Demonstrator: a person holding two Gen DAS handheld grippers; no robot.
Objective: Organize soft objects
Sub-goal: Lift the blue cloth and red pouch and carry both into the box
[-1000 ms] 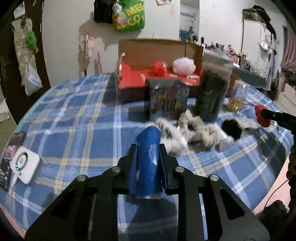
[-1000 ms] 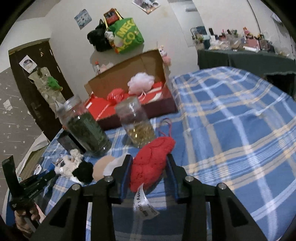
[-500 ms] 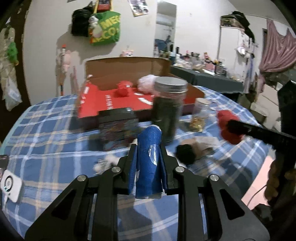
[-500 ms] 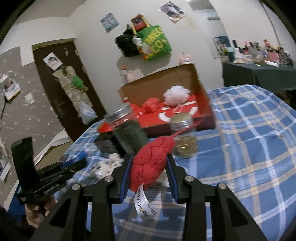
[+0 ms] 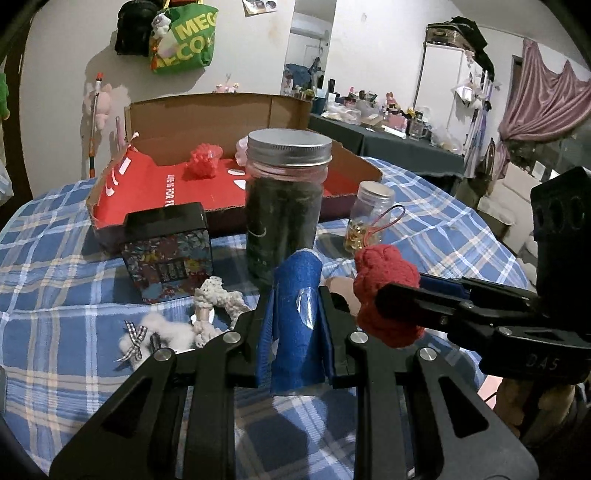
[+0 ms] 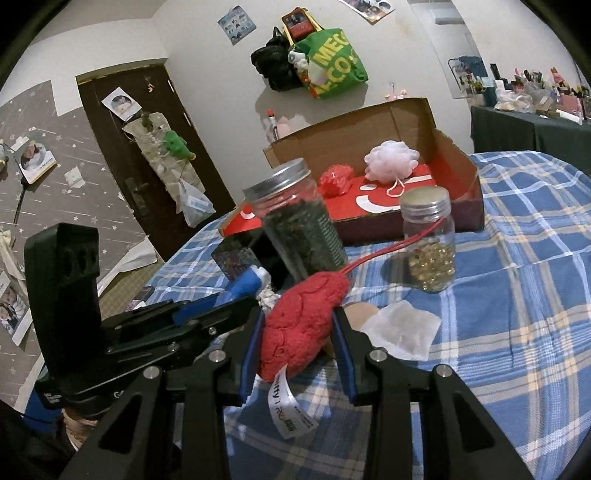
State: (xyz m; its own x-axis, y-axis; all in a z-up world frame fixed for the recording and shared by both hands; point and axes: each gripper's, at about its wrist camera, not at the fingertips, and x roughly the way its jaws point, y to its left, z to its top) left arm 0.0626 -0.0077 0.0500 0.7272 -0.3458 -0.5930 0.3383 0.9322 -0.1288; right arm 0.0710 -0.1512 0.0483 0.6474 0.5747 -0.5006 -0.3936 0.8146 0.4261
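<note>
The green bag (image 5: 183, 35) hanging on the wall has big yellow letters that read "MEG" on top and "ECO" below; the ends of both words are cut off by folds. Inside the cardboard box (image 5: 207, 110), the red lining (image 5: 170, 192) has small white words running sideways that start "ME IS FOR F", and the rest is hidden. The black handle of the right gripper (image 5: 388, 295) shows raised letters "DAS". A white tag (image 6: 290, 410) hangs from the red plush toy (image 6: 299, 325), with letters like "itty" and "RO" on it, too bent to read fully.
</note>
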